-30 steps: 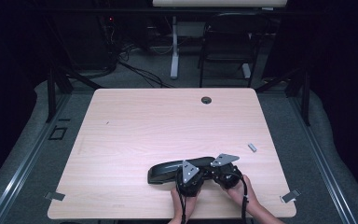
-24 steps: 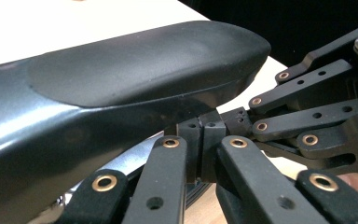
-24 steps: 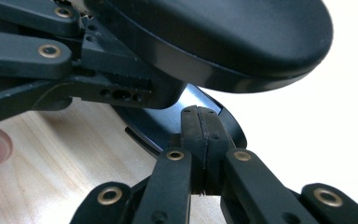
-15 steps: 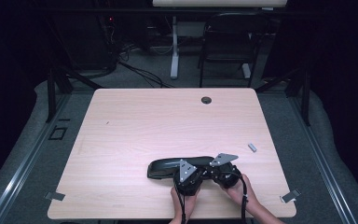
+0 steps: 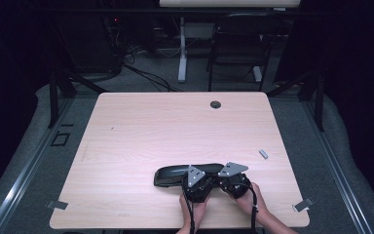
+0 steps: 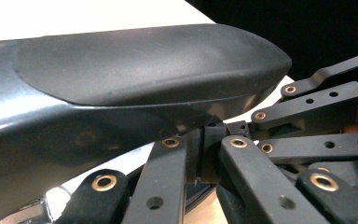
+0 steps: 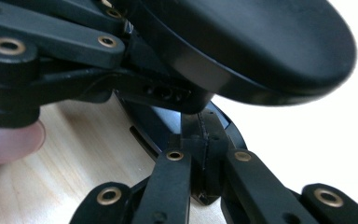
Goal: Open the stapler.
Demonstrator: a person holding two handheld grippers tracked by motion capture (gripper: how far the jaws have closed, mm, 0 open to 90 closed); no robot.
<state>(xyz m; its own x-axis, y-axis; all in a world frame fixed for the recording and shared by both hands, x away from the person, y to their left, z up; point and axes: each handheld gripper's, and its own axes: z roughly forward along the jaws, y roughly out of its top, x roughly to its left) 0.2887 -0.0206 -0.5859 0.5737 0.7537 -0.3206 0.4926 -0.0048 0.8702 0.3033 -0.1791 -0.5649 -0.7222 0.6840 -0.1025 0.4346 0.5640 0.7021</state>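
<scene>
A long black case [image 5: 173, 174] lies near the table's front edge, its lid part-raised over its base. My two grippers sit side by side at its right end, each in a hand coming from the bottom edge. The left gripper [image 5: 197, 181] has its jaws together just under the rounded lid [image 6: 144, 84], seen close in the left gripper view [image 6: 200, 147]. The right gripper [image 5: 229, 179] is likewise shut [image 7: 200, 140] below the lid [image 7: 242, 42], against the base. Whether either pinches the rim I cannot tell. The left gripper's links [image 7: 51, 51] cross that view above a thumb [image 7: 9, 140].
The light wooden table [image 5: 141, 141] has a black cable hole [image 5: 215, 104] at the back and a small grey piece [image 5: 263, 154] at the right. Grey clips [image 5: 57, 204] [image 5: 303, 204] sit at the front corners. A dark chair [image 5: 238, 44] stands behind.
</scene>
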